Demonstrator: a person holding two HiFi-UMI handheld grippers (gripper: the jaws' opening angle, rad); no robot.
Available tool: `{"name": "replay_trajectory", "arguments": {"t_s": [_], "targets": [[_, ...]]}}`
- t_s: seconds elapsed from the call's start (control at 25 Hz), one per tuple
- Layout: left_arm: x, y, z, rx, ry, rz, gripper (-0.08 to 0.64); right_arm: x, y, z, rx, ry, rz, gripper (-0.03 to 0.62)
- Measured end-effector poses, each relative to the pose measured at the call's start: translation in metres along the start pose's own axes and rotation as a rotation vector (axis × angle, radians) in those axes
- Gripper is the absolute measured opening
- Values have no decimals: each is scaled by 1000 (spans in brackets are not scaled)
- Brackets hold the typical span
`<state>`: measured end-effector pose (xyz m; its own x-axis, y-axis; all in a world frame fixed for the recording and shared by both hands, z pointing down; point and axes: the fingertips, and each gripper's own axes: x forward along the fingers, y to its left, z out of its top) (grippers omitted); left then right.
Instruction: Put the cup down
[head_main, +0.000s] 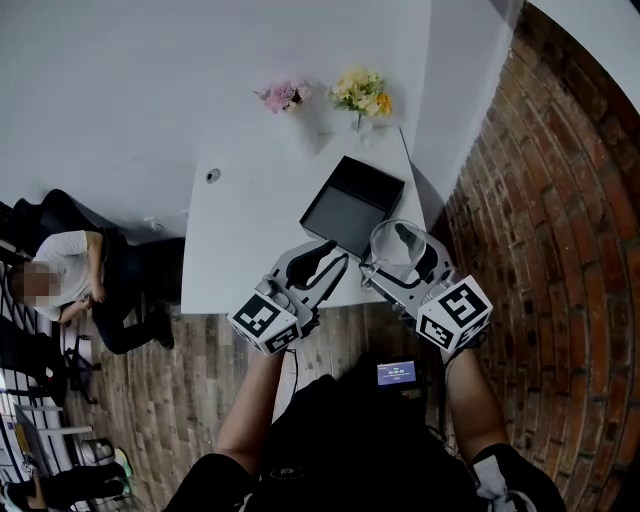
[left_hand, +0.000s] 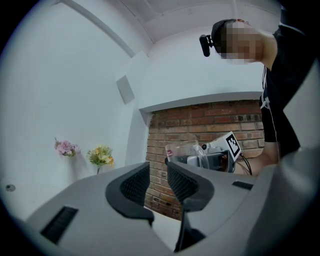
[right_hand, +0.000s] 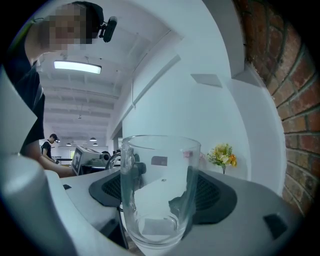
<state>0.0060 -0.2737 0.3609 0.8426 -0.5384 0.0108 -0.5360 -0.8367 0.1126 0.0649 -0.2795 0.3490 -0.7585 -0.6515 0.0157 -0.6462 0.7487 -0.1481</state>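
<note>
Looking down in the head view, we see the right gripper (head_main: 402, 262) carrying a clear glass cup (head_main: 388, 240) in the air over the near edge of the white table (head_main: 240, 240), just beside the near corner of a black tray (head_main: 352, 205). The left gripper (head_main: 322, 268) hangs next to it with nothing in it. Two small bunches of flowers (head_main: 362, 92) stand at the far edge of the table.

From the left gripper view, its fingers (left_hand: 132, 187) are released, with a narrow gap between them and only brick wall showing through. The cup (left_hand: 186, 151) appears off to the right, upright in the other gripper.

In the right gripper view, the fingers (right_hand: 215, 192) are clenched on the cup (right_hand: 160, 170), one pad on each side of its lower wall. It stands upright and looks empty.

We judge it stiff, smooth and breakable, light while empty, and apt to slip on hard pads. The low hold across the wall suits it. We should lower it flat onto bare table and let go only once the base rests there.
</note>
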Motion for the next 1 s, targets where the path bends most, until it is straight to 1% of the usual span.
{"name": "replay_trajectory", "arguments": {"t_s": [0.2, 0.36, 0.72, 1.0], "targets": [[3, 8, -6, 0, 16, -9, 109, 8, -6, -3, 6, 4, -8, 383], [4, 15, -6, 5, 20, -24, 109, 14, -8, -2, 5, 4, -31, 383], [2, 37, 2, 7, -1, -41, 108, 32, -14, 3, -17, 3, -64, 383], [7, 44, -1, -12, 4, -48, 109, 38, -25, 0, -16, 19, -78, 383]]}}
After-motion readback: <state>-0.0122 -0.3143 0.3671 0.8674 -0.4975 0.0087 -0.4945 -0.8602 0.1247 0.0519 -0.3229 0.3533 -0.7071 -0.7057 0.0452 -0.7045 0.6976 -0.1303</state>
